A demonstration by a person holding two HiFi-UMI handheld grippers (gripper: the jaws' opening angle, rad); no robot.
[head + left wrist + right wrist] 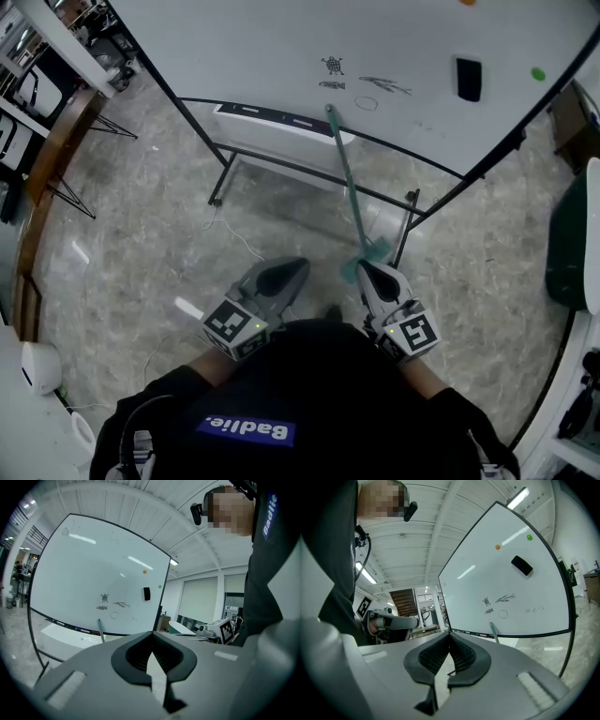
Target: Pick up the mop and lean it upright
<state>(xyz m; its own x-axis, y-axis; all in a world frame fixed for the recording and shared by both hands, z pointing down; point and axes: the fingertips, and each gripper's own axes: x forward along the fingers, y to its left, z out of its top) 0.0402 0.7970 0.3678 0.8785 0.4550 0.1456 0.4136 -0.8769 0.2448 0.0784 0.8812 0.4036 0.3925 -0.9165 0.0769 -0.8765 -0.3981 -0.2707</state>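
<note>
The mop leans upright against the whiteboard [281,47]. Its teal handle [345,178] runs from the board's tray down to the teal mop head [361,261] on the floor. The handle's top also shows in the left gripper view [100,631] and the right gripper view [492,632]. My left gripper [300,266] is held close to my body, left of the mop head, shut and empty [152,633]. My right gripper [366,270] is just this side of the mop head, shut with nothing between its fingers [450,633].
The whiteboard stands on a black metal frame [225,173] with feet on the marble floor. A black eraser [469,78] and a green magnet [537,73] stick to the board. A white cable [230,234] trails on the floor. A dark green object [567,244] stands at the right.
</note>
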